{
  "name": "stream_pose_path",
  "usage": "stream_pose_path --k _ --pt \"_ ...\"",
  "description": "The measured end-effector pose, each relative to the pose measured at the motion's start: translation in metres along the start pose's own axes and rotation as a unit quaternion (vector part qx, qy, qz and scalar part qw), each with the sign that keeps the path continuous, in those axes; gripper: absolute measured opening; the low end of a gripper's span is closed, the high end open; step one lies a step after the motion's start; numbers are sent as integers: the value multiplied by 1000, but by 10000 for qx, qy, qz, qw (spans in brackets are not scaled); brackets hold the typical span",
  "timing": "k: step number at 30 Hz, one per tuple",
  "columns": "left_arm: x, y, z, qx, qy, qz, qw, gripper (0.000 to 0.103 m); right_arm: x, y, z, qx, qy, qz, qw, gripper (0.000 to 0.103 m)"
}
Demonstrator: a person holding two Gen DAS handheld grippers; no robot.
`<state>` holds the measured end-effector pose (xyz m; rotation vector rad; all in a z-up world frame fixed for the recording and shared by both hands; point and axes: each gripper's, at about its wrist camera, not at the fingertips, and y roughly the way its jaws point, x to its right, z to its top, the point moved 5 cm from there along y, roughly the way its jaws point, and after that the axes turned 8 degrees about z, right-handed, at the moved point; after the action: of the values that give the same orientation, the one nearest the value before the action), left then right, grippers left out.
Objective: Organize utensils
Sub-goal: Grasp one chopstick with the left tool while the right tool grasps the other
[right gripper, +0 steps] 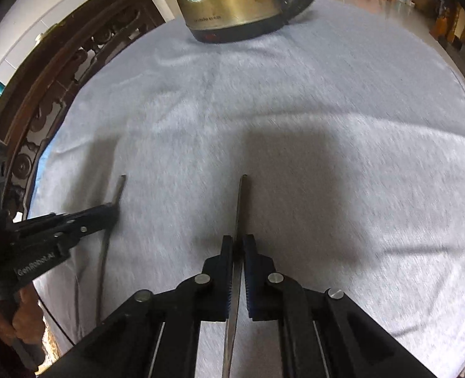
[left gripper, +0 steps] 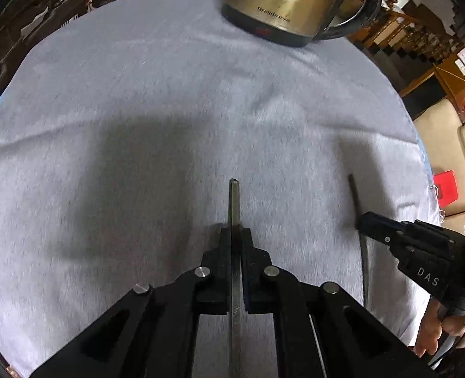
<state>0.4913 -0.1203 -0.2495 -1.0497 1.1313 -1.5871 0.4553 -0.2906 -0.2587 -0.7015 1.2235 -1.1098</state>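
Two thin metal utensils were each clamped in a gripper above the desk. The left utensil (left gripper: 234, 201), a flat steel strip seen face-on, ran lengthwise between the pads of the left gripper (left gripper: 235, 236), its squared end poking out past the fingertips and the rest passing back under the camera. The right utensil (right gripper: 241, 201), seen edge-on as a thin blade-like line, was pinched the same way in the right gripper (right gripper: 238, 242), whose jaws were closed onto it. What kind of utensil each was could not be told, since the working ends were hidden. Both grippers pointed steeply down at the grey cloth (left gripper: 138, 110) covering the desk, and stood side by side, near each other, each showing in the other's view. A bare hand (right gripper: 21, 318) gripped the handle of the left one. At the far edge of the cloth stood a brass-coloured kettle (left gripper: 283, 3) with a black handle and base, well apart from both utensils; its inside was not visible.
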Motion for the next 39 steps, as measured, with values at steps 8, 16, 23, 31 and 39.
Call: stream_pose_path --k 8,16,23,31,39 --pt "8 8 22 -129 -180 77 9997 10 2 5 10 -291 153 20 9995 9" --pt "9 12 25 121 -214 108 9996 5 4 0 11 70 13 80 9999 7" --pt "-4 -13 8 530 -389 151 9977 5 4 -27 -9 561 -36 392 9976 7" --pt "-23 -62 -16 1170 -713 212 9903 5 -2 -81 -31 1371 -108 528 9891 7" --pt "-40 -130 -53 2014 -955 464 9737 5 -14 -143 -67 2186 -250 512 9742 7"
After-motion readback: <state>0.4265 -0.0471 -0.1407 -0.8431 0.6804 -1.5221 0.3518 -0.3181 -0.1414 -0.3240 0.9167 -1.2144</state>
